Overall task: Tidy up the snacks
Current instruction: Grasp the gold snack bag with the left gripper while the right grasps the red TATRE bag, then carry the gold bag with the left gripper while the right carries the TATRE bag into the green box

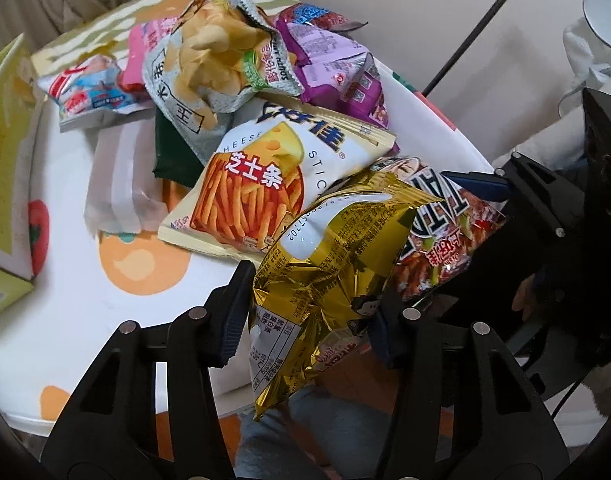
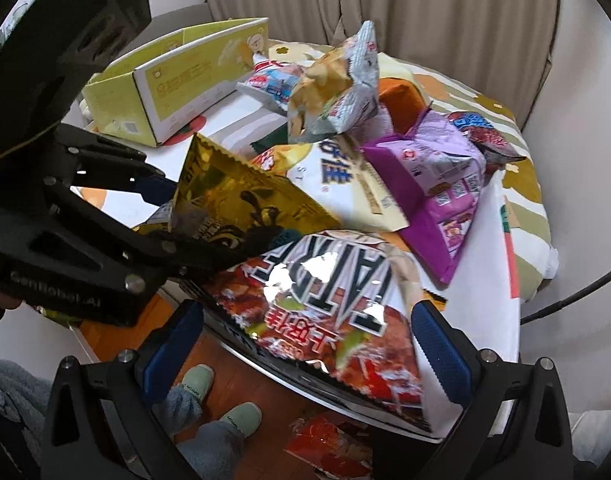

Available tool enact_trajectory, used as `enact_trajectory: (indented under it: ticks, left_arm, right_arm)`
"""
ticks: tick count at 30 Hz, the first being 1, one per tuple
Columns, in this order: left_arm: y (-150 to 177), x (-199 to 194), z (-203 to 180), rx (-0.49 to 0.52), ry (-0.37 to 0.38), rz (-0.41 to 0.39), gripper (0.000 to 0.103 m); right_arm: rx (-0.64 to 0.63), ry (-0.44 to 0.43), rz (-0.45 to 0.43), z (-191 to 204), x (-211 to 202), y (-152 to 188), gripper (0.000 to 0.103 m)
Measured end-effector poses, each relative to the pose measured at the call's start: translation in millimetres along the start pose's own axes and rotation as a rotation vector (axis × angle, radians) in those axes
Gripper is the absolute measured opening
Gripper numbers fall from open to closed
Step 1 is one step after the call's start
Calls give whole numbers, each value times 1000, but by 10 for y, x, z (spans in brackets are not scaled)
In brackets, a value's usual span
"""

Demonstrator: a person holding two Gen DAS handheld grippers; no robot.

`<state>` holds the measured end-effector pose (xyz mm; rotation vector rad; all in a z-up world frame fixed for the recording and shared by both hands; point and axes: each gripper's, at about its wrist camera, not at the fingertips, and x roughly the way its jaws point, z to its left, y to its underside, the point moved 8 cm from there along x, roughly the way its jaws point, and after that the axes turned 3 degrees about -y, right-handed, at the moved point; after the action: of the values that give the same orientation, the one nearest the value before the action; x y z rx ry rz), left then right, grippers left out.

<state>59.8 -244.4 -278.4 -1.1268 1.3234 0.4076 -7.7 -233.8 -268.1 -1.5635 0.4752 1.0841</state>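
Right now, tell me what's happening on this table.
A person is sorting a pile of snack bags on a round table using two hand-held grippers. The left gripper is shut on a gold foil bag, pinching it near the table's front edge. The right gripper is open, its pads either side of a red and white snack bag that overhangs the edge. An open yellow-green box waits behind the pile.

light: soft, even | glare: foil bags | edges: fisheye-warped, vignetted
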Motion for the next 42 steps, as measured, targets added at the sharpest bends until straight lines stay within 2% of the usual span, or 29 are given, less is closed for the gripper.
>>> enact_trajectory:
  ticks: [4,6,8,11,14,17,28,35,42]
  left_arm:
    - [8,-32,21,3,-13,-9,47]
    - [13,-42,42,0,-19,-12,47]
    - [26,-72,66,1,-25,-16,47]
    - [21,-104,106,-5,-30,-24,47]
    - [19,-156,119,-11,-23,-27,47]
    - [8,-218,105,-8,-18,-33,47]
    - [-128,-708,66,-18,5,-102,47]
    - [-304,-1258,294,-71,-19,-208,47]
    - [-396,-1682,928,-145,-61,-302,47]
  right_arm:
    - [-5,-1,-8,6,23,2,103]
    - [-14,3,-14,7,16,15,98]
    - [-34,4,-16,28,0,31,84]
    - [-50,26,-15,25,-20,48,71]
    - [-40,29,-14,5,-57,62,64]
    - [-17,23,-22,-11,-117,72,61]
    - [22,93,-46,-107,-548,-1,60]
    - [-24,144,-101,-99,-946,-408,59]
    - [-40,120,-195,108,-972,-976,56]
